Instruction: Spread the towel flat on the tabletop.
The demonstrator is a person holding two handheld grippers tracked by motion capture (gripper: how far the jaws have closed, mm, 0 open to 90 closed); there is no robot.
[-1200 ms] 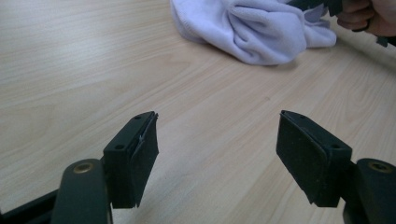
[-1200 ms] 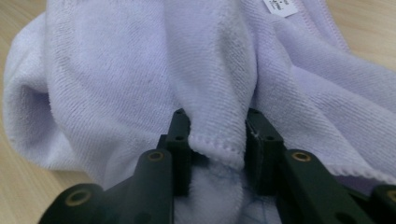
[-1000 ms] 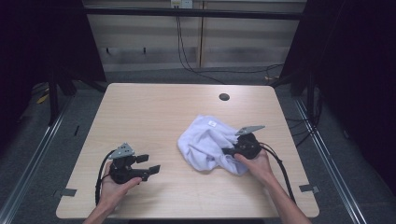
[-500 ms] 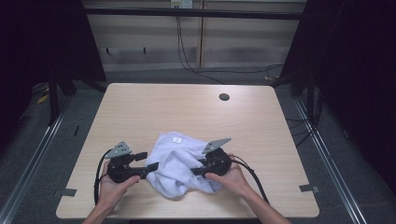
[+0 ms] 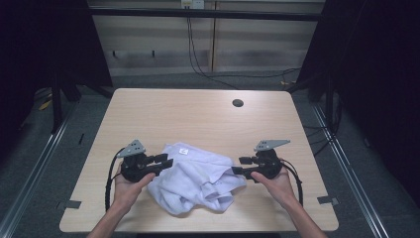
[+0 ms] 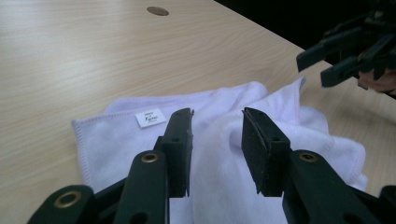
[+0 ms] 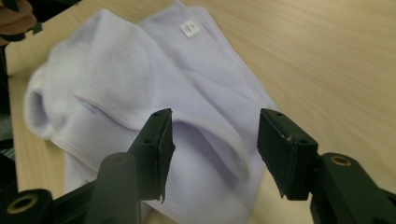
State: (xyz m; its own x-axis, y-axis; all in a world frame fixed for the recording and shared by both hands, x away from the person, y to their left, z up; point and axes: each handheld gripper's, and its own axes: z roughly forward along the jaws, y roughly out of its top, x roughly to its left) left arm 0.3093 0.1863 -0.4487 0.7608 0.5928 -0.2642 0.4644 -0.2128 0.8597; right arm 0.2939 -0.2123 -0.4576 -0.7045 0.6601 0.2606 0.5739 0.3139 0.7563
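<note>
The pale wooden worktop (image 5: 198,119) carries a crumpled white terry towel (image 5: 195,181) near its front edge, between the two hands. The left gripper (image 5: 166,161) sits at the towel's left edge, jaws parted over the cloth and holding nothing. The right gripper (image 5: 238,165) sits at its right edge, jaws wide apart, empty. A small white label (image 6: 152,117) lies on the towel's top layer.
</note>
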